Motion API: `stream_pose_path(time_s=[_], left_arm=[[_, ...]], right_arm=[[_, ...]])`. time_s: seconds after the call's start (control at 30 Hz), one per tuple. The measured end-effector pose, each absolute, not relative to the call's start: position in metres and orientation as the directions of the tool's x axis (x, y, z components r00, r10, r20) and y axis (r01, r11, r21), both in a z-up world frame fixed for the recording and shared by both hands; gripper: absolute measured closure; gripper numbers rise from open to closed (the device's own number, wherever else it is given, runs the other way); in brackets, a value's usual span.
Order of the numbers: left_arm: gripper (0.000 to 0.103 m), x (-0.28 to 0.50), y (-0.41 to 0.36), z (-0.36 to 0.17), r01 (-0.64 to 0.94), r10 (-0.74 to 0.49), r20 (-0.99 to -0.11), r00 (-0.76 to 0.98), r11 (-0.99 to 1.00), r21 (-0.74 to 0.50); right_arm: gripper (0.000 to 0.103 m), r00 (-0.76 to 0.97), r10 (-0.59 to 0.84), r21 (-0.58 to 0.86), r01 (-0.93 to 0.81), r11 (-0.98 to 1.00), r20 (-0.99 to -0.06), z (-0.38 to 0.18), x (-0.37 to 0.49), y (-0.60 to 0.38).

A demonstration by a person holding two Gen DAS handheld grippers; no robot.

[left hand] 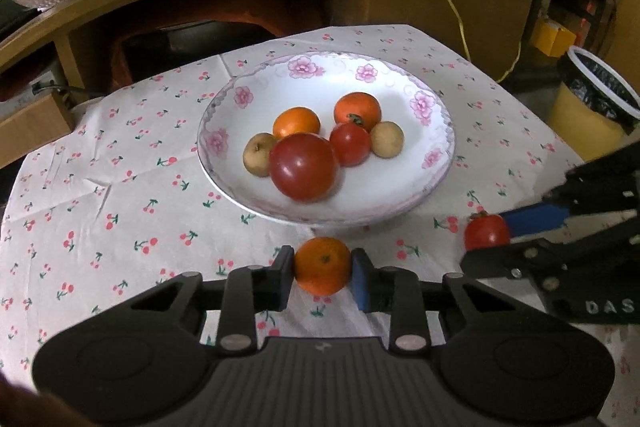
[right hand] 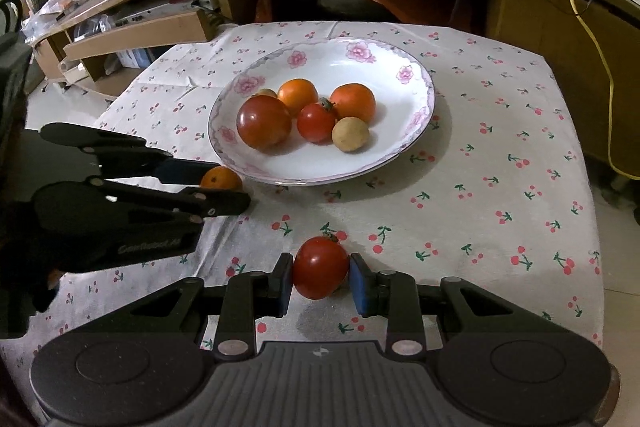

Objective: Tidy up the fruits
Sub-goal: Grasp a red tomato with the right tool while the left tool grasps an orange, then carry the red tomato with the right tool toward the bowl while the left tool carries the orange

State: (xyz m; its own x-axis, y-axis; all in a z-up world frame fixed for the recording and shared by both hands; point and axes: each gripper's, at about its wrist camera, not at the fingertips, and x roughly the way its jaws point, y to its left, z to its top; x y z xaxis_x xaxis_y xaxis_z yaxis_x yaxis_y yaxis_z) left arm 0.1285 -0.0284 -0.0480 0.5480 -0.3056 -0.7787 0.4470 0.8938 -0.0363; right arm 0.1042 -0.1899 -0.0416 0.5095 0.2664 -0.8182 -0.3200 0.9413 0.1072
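On the cherry-print cloth [left hand: 120,187] before the plate [left hand: 420,83] of fruit, the left gripper [left hand: 322,273] clamps a small orange [left hand: 322,271]; the right gripper [right hand: 320,277] clamps a tomato [right hand: 320,267]. Only the left view shows a yellow bin [left hand: 588,119].

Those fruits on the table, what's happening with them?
A person holds two grippers. The left gripper is shut on a small orange, and the right gripper is shut on a small tomato. Both sit in front of the flowered plate, which already holds six fruits.
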Motion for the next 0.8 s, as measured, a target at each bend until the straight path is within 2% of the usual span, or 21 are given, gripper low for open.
stream_pose_path(time_s=[0.37,0.8], left_arm=[[0.067,0.085,-0.013,-0.048,0.428,-0.271,-0.810,0.520,0.903,-0.027],[0.056,0.080,-0.007,-0.050,0.437,-0.269,-0.808,0.524,0.899,-0.016]], right_arm=[[0.073,0.497,0.278,0.084,-0.378,0.922,-0.822,-0.045,0.093,-0.183],[0.056,0.505,0.277,0.060,-0.404,0.913,-0.818,-0.044,0.092,-0.181]])
